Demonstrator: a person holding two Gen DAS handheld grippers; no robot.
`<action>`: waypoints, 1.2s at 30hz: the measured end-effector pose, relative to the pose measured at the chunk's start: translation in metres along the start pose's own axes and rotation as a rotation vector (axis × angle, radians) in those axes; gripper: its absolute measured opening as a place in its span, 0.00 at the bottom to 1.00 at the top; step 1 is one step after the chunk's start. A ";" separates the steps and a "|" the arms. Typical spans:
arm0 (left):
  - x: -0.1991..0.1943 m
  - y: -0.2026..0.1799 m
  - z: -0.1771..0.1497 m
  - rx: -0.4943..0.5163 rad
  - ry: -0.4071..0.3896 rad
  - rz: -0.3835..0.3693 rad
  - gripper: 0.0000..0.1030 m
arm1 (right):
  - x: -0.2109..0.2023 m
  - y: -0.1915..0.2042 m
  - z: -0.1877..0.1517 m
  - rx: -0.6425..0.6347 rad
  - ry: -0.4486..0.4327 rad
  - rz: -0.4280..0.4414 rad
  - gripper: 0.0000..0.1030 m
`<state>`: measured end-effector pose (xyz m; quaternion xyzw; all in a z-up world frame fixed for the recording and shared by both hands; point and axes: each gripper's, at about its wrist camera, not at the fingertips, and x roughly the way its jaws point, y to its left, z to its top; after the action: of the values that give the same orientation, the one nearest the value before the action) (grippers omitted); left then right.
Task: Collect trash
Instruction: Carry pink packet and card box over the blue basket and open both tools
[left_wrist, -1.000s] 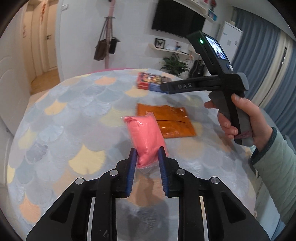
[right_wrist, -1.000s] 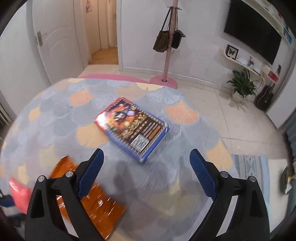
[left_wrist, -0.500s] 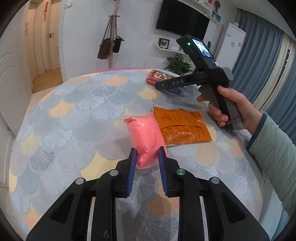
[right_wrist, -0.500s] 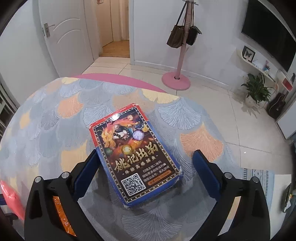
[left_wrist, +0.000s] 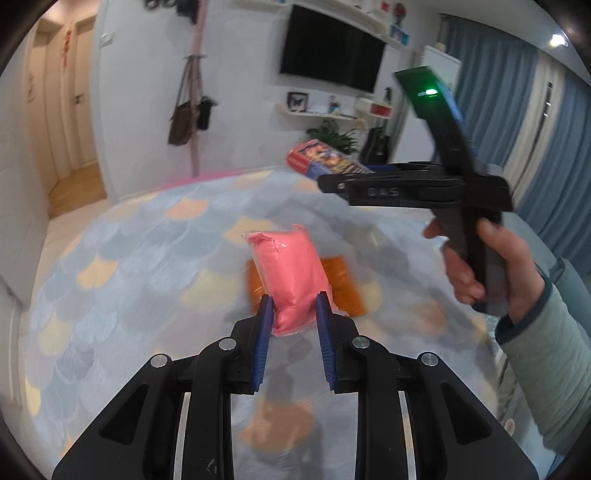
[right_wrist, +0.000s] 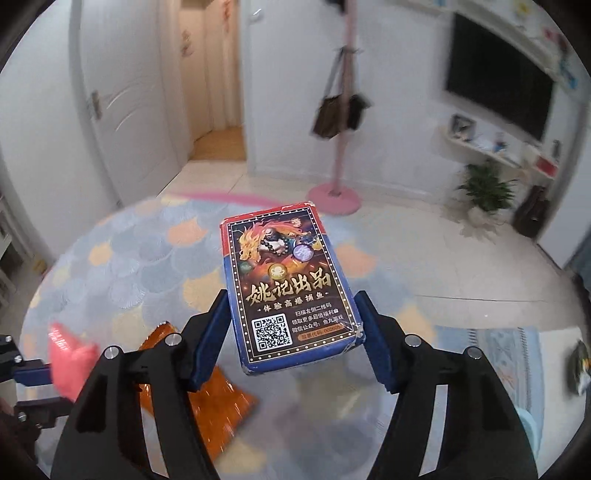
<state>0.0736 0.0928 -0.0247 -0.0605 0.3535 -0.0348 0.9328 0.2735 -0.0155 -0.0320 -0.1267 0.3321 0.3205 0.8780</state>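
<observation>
My left gripper (left_wrist: 291, 317) is shut on the lower end of a pink packet (left_wrist: 291, 266), held up over the table; the packet also shows in the right wrist view (right_wrist: 70, 362). An orange foil packet (left_wrist: 343, 284) lies flat on the scallop-patterned tablecloth (left_wrist: 129, 258) behind it. My right gripper (right_wrist: 291, 314) has a blue and red card box (right_wrist: 288, 280) between its jaws. The jaws are closing, their blue pads press on the box's two long sides, and the box is off the table. In the left wrist view, the box (left_wrist: 321, 158) sticks out past that gripper's tips.
A person's hand (left_wrist: 491, 266) in a green sleeve grasps the right gripper's handle. Beyond the round table stand a pink coat stand with hanging bags (right_wrist: 341, 110), a potted plant (right_wrist: 484, 192), a wall TV (right_wrist: 498, 96) and a white door (right_wrist: 122, 122).
The right jaws narrowed around the card box and raised it from the table. The left gripper rose with the pink packet, which now hangs in front of the orange packet.
</observation>
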 end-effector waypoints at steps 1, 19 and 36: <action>-0.001 -0.007 0.005 0.012 -0.007 -0.014 0.22 | -0.014 -0.008 -0.002 0.021 -0.015 -0.022 0.61; 0.071 -0.210 0.076 0.233 0.031 -0.374 0.22 | -0.136 -0.225 -0.156 0.597 0.081 -0.351 0.62; 0.201 -0.290 0.071 0.254 0.269 -0.390 0.29 | -0.099 -0.285 -0.276 0.930 0.230 -0.315 0.63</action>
<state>0.2646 -0.2102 -0.0636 -0.0050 0.4488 -0.2656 0.8532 0.2622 -0.4002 -0.1700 0.1946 0.5113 -0.0139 0.8370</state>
